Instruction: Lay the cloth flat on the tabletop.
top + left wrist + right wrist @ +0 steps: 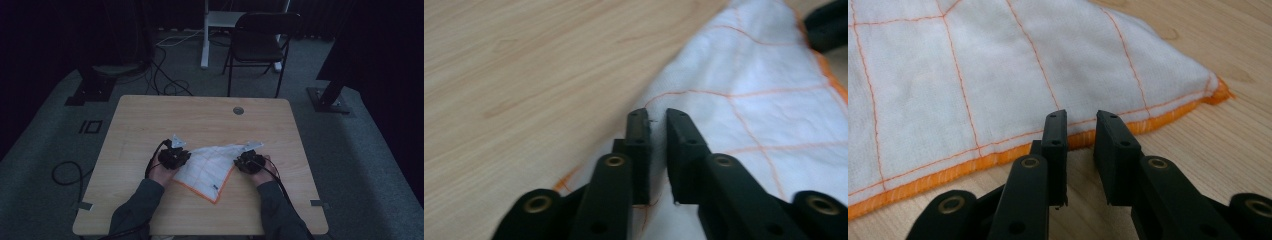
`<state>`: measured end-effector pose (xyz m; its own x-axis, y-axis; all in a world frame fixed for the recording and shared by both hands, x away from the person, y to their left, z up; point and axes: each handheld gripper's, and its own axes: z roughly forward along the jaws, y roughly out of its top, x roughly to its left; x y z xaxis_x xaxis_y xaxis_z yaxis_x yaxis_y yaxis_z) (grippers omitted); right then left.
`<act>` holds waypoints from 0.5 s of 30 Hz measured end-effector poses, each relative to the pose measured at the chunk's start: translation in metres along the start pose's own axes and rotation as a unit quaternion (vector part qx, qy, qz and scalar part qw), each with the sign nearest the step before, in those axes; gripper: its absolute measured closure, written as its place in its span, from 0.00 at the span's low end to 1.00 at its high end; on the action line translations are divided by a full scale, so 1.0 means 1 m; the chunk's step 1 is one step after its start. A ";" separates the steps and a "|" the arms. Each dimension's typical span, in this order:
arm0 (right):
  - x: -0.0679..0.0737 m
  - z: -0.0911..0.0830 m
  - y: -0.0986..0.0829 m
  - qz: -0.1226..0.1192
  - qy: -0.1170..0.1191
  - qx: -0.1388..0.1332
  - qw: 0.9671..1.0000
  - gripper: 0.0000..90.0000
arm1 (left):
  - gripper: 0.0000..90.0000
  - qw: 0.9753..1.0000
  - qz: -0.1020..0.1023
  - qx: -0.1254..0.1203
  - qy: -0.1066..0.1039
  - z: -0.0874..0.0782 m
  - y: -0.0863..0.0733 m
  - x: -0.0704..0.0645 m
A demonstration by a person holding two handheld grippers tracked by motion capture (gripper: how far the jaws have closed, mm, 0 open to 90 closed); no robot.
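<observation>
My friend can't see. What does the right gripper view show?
Two black jaws of the right gripper stand slightly apart, holding nothing, just in front of the orange edge of a white cloth with thin orange lines. The cloth lies on a light wooden table.

We see a light wooden table (150, 125) with a small round grommet (238, 110) near its far edge. Beyond it, on grey carpet (360, 150), stands a black folding chair (260, 42) beside a white post (205, 35). Black cables (165, 82) trail over the floor at left.
</observation>
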<state>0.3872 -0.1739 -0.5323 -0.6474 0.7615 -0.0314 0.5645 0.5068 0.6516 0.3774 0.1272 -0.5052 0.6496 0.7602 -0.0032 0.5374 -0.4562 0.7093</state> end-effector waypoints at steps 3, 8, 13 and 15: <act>0.001 0.000 0.000 0.000 -0.002 -0.001 1.000 0.84 | 0.95 1.000 0.022 -0.002 -0.010 -0.005 -0.004 -0.012; 0.001 -0.001 0.000 0.000 -0.005 0.002 1.000 0.84 | 0.96 0.999 0.047 -0.004 -0.020 -0.009 -0.021 -0.034; 0.007 -0.003 0.002 -0.004 -0.007 -0.003 1.000 0.82 | 0.96 0.998 0.055 -0.001 -0.035 -0.009 -0.033 -0.051; 0.012 -0.006 0.006 -0.007 -0.004 -0.012 1.000 0.80 | 0.96 0.997 0.062 0.001 -0.043 -0.008 -0.035 -0.056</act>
<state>0.3797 -0.1644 -0.5245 -0.6506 0.7580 -0.0468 0.5434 0.5077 0.6686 0.3175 0.1044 -0.5241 0.7548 0.6556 0.0229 0.4518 -0.5449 0.7064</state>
